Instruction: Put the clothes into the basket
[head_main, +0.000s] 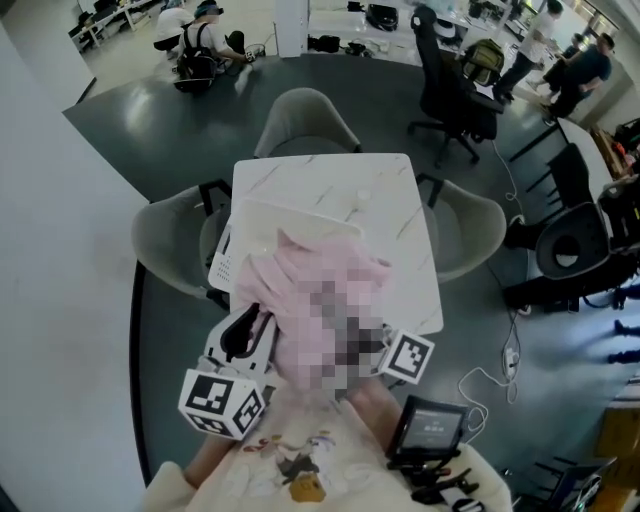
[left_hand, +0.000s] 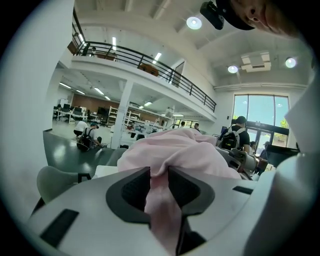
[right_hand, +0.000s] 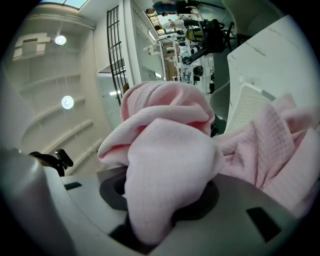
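A pale pink garment (head_main: 305, 290) is bunched up in the air over the near side of a white perforated basket (head_main: 262, 215) on the marble table (head_main: 330, 185). My left gripper (head_main: 243, 335) is shut on a fold of the pink garment (left_hand: 159, 192), which runs down between its dark pads. My right gripper (head_main: 385, 350) is shut on another bunch of the pink garment (right_hand: 160, 165), which hides its jaws. The basket wall (right_hand: 246, 107) shows past that bunch in the right gripper view. A mosaic patch covers the cloth's middle in the head view.
Grey chairs (head_main: 305, 120) stand round the table at the back, left and right. A black office chair (head_main: 450, 85) stands further off on the dark floor. A black device (head_main: 430, 430) hangs at the person's chest. People sit and stand in the background.
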